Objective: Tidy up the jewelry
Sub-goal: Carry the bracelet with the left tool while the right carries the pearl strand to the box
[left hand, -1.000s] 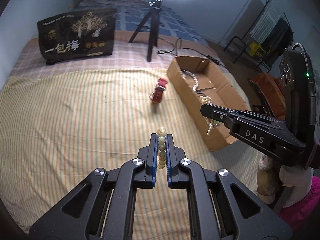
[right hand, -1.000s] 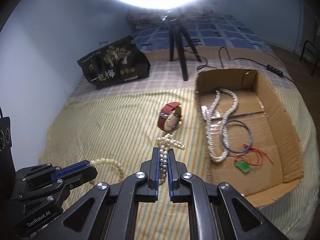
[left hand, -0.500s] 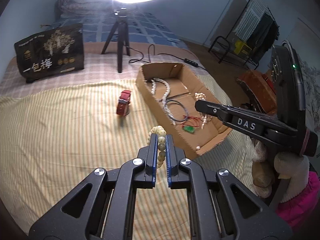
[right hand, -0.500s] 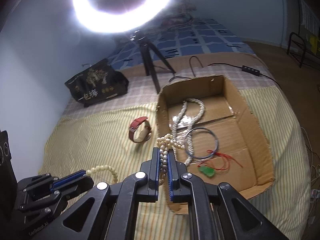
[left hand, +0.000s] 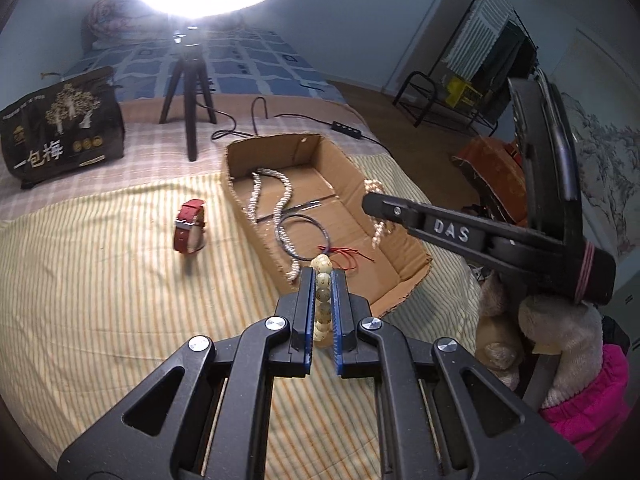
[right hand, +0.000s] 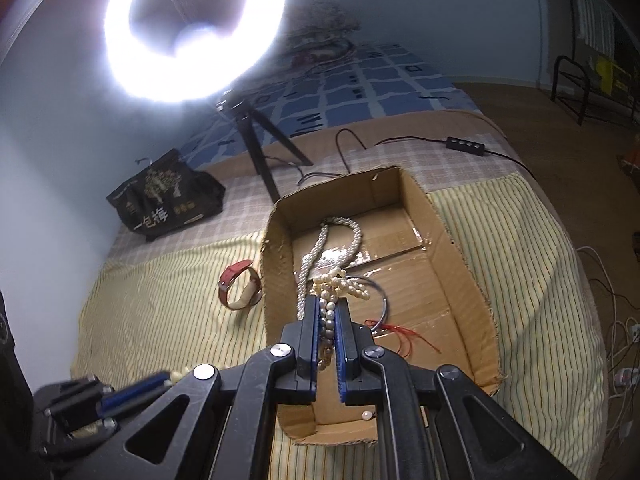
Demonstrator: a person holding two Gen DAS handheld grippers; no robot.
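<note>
My left gripper [left hand: 323, 276] is shut on a cream bead bracelet [left hand: 322, 300], held just short of the near wall of the open cardboard box [left hand: 408, 270]. My right gripper [right hand: 329, 304] is shut on a pearl string [right hand: 338, 284], hanging over the inside of the cardboard box [right hand: 456, 248]. In the left wrist view the right gripper [left hand: 370, 202] shows side-on above the box with pearls dangling. Inside lie a long pearl necklace [right hand: 352, 236], a blue bangle [left hand: 298, 236] and a red-cord green pendant [right hand: 404, 334]. A red-strap watch [left hand: 189, 226] stands on the striped sheet left of the box.
A ring light on a black tripod [left hand: 188, 92] stands behind the box, its cable and switch [right hand: 466, 145] beside it. A black printed bag [left hand: 60, 124] sits at the back left. A clothes rack [left hand: 476, 68] and the bed's right edge lie to the right.
Both grippers have moved right across the bed toward the box with their beads; the right one now hangs over the box's inside and the left one has reached its near wall.
</note>
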